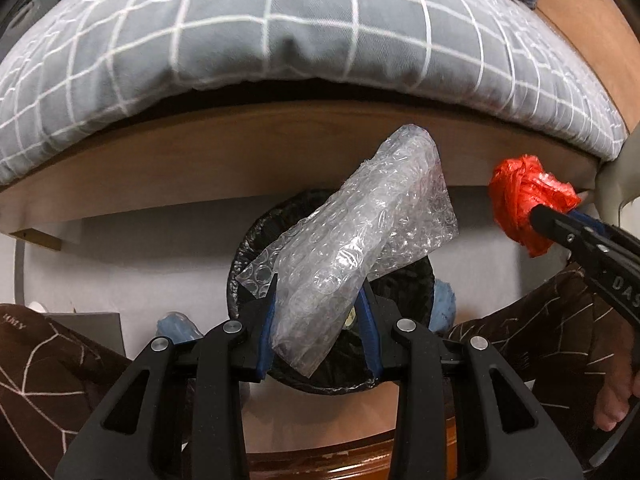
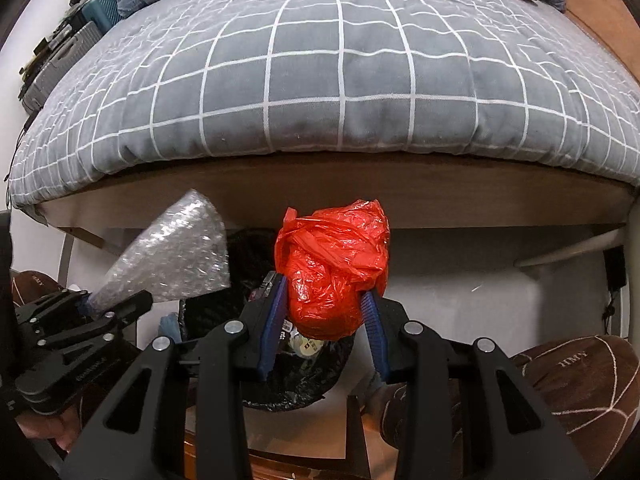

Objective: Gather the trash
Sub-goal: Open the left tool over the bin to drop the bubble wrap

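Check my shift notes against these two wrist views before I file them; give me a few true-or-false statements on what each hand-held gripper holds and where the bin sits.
1. The left hand-held gripper is shut on the bubble wrap. True.
2. The right hand-held gripper is empty. False: it is shut on a crumpled red plastic bag.
3. The trash bin has a black liner. True.
4. The bubble wrap already lies inside the bin. False: it is held above it.
5. The bed has a plain white cover. False: grey with white grid lines.
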Demonstrator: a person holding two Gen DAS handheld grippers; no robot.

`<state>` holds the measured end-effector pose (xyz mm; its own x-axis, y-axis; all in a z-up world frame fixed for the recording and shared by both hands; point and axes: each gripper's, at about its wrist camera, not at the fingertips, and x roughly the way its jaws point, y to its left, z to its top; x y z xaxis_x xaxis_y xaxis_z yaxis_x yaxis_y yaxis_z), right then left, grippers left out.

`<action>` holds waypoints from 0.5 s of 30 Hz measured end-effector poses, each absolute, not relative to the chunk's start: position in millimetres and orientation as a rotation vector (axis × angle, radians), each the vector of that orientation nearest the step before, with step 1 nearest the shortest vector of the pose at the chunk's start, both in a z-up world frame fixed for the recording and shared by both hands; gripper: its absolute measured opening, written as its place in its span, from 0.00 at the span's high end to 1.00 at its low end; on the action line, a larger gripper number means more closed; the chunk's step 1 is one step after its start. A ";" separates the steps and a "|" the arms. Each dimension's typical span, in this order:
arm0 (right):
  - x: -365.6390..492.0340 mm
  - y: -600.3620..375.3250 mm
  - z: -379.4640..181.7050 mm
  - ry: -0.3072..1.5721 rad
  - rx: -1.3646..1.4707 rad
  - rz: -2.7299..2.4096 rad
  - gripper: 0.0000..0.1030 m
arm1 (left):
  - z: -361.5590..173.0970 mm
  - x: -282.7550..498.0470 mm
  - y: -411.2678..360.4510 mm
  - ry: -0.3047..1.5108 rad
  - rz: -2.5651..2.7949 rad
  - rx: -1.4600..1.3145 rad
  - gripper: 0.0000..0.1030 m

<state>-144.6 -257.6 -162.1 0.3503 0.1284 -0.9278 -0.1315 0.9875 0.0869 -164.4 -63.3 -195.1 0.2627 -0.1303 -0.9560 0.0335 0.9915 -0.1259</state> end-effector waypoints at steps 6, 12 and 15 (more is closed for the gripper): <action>-142.6 -260.7 -166.6 1.208 0.003 0.152 0.65 | -203.5 -157.3 -71.5 1.317 -0.129 -0.072 0.64; -143.4 -259.5 -169.0 1.212 0.002 0.152 0.65 | -201.6 -155.4 -69.8 1.307 -0.115 -0.083 0.35; -142.9 -256.2 -169.6 1.213 0.002 0.159 0.65 | -199.3 -157.0 -65.4 1.297 -0.112 -0.093 0.25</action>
